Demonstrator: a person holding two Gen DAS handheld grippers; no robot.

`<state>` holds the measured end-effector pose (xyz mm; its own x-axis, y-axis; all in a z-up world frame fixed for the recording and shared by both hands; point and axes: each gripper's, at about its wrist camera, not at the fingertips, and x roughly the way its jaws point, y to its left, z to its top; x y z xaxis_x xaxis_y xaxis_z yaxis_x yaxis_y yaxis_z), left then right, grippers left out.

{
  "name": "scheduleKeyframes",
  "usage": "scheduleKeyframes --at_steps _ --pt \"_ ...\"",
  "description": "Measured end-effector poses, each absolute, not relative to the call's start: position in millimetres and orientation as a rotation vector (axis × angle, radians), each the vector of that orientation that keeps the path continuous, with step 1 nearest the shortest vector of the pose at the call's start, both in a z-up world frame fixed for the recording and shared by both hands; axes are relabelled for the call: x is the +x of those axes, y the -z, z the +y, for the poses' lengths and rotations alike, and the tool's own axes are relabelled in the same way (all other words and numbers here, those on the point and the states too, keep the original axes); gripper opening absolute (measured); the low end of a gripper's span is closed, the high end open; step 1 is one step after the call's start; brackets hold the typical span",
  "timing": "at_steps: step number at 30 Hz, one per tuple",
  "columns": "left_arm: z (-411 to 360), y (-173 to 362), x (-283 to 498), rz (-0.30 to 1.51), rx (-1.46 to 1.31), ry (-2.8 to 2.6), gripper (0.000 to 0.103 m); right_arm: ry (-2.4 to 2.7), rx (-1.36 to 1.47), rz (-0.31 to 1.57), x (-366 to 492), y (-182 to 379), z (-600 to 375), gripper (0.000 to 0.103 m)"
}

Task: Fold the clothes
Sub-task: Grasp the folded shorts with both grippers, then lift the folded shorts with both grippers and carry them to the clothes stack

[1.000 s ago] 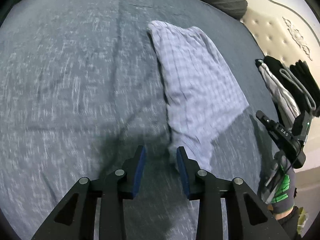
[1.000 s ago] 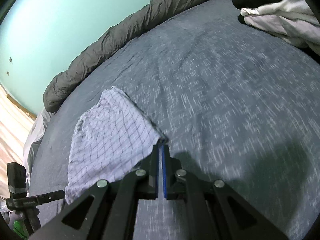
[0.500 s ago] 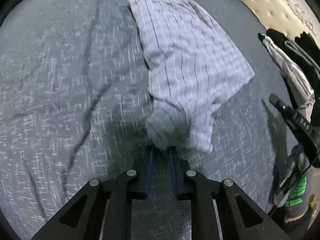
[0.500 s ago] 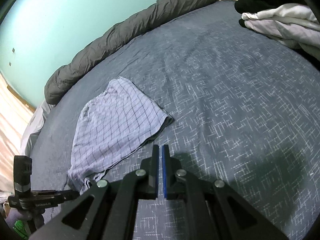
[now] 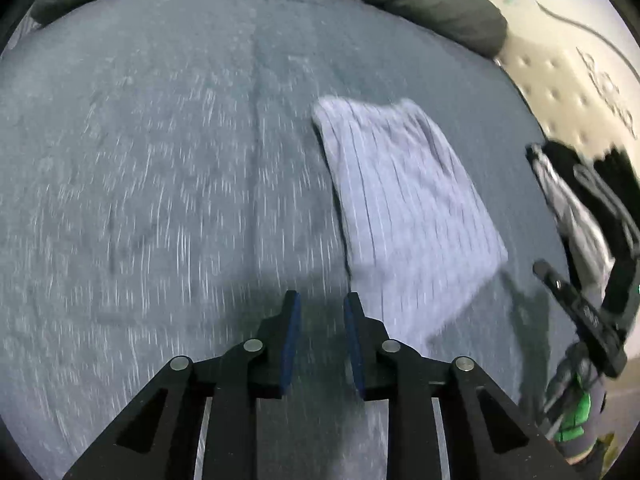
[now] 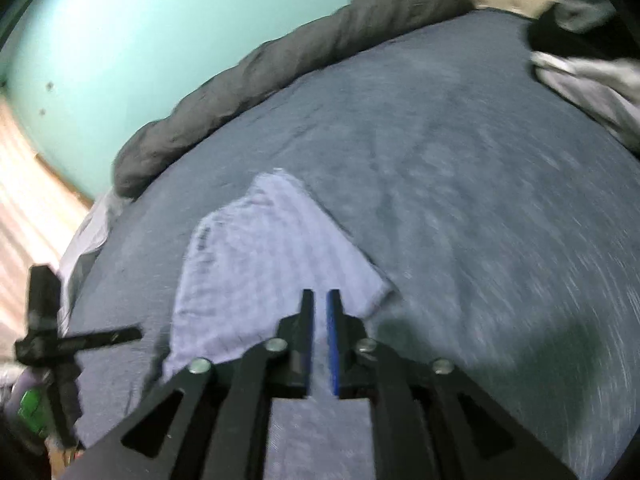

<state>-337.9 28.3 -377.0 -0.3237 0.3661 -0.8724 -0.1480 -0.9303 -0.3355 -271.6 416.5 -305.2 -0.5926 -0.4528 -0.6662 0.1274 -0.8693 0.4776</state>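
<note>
Both grippers have let go and drawn back from the checked garment, which lies folded flat on the grey bedsheet. No writing is legible. A clothes pile sits near the headboard. The left gripper and right gripper are both opening, empty.

Folded garment: thin, soft woven cloth, pale lilac with fine dark checks. Bedsheet: matt, flecked blue-grey cloth. Duvet: dull, puffy grey fabric. Headboard: cream, button-tufted padding, faintly glossy. Left gripper: matt black plastic, blue pads, bright metal pins. Wall: smooth, painted turquoise.
</note>
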Motion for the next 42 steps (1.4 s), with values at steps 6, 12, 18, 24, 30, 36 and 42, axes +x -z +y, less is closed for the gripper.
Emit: scheduleKeyframes --at_steps 6,12,18,24,30,36,42 --pt "41 388 -400 -0.388 -1.609 -2.296 0.042 2.357 1.318 -0.387 -352 290 378 0.041" --pt "40 394 -447 -0.492 -1.601 -2.306 0.053 2.284 1.401 -0.340 -428 286 344 0.057" --pt "40 411 -477 -0.576 -1.635 -2.262 0.053 2.223 1.508 -0.246 -482 302 314 0.059" --pt "43 421 -492 -0.610 -1.622 -2.242 0.053 2.187 1.574 -0.167 -506 324 293 0.059" --pt "53 422 -492 -0.566 -1.590 -2.217 0.019 2.147 1.563 -0.152 -498 341 289 0.025" --pt "61 388 -480 -0.524 -1.501 -2.252 0.014 2.150 1.383 -0.255 -465 312 314 0.011" --pt "76 311 -442 -0.392 -1.358 -2.293 0.014 2.209 1.179 -0.280 -419 248 345 0.011"
